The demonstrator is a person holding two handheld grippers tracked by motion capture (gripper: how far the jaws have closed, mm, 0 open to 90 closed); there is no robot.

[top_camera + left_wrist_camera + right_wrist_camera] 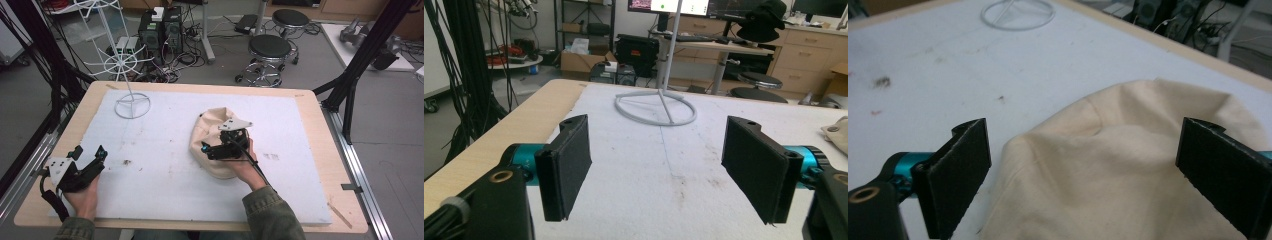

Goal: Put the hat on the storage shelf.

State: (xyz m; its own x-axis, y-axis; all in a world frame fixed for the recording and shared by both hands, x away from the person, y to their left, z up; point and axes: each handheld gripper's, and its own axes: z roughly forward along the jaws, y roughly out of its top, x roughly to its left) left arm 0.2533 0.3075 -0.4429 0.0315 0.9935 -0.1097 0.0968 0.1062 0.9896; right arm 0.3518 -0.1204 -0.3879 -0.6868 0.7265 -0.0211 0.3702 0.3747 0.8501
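A cream cloth hat lies crumpled on the white mat, right of the middle. My right gripper hovers over it, open, with the hat's rounded top between its two wide-apart pads; I cannot tell whether they touch the cloth. Near the mat's front left corner my left gripper is open, and nothing but bare mat lies between its pads. A white wire stand rises from its ring base at the back left. The hat's edge peeks in at the far right of the left gripper view.
The white mat covers most of the wooden table. Black frame posts stand at the table's right and left. Two stools, computers and cables sit on the floor beyond the far edge.
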